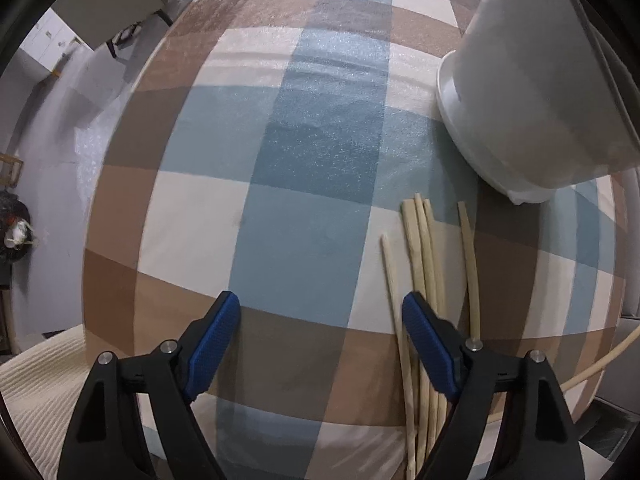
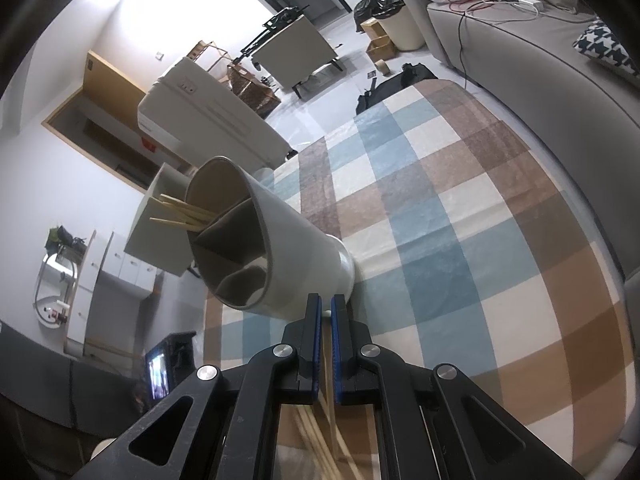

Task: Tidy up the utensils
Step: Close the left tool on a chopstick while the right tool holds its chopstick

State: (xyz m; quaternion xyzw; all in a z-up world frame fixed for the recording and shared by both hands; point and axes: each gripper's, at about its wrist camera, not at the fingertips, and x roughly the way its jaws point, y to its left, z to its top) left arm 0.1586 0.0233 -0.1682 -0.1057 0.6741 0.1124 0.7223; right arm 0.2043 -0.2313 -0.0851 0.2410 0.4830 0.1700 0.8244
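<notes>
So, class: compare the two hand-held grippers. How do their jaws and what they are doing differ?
The left hand-held gripper has its jaws wide apart; the right hand-held gripper has its jaws nearly together. The left holds nothing, its right finger beside the loose chopsticks on the cloth; the right is clamped on a chopstick near the white holder. Both have black arms and blue pads.

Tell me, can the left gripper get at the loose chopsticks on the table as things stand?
Probably yes. The left gripper is open above the checked tablecloth, and the loose chopsticks lie uncovered beside and partly under its right finger; the white holder stands clear, further back.
</notes>
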